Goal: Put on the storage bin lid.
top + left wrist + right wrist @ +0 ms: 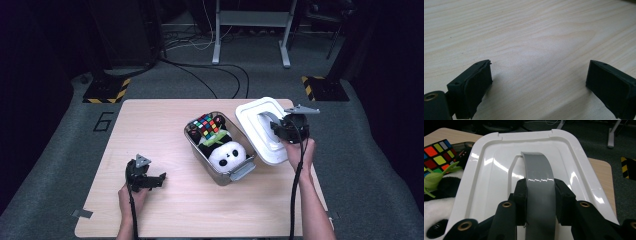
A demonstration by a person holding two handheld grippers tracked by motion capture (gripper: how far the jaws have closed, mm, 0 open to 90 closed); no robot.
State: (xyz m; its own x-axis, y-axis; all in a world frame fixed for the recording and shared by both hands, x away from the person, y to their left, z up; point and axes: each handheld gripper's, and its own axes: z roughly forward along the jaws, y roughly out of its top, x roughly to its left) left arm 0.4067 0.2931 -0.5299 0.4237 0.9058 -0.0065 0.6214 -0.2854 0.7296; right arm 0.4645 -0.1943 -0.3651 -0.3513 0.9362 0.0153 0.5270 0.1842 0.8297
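Right gripper view: the white plastic lid (499,177) is glossy, rectangular with rounded corners; the right gripper (541,202) is clamped on its arched grey handle (537,170). The left gripper (539,82) stands wide open over bare table (529,32).

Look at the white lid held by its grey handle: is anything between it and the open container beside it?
Nothing visible. The right gripper clamps the lid by its grey handle; the container lies open alongside, its panda toy and puzzle cube apparently below the rim.

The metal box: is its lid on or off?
Off. The white lid sits beside the metal box, held by its grey handle in the right gripper; toys show inside.
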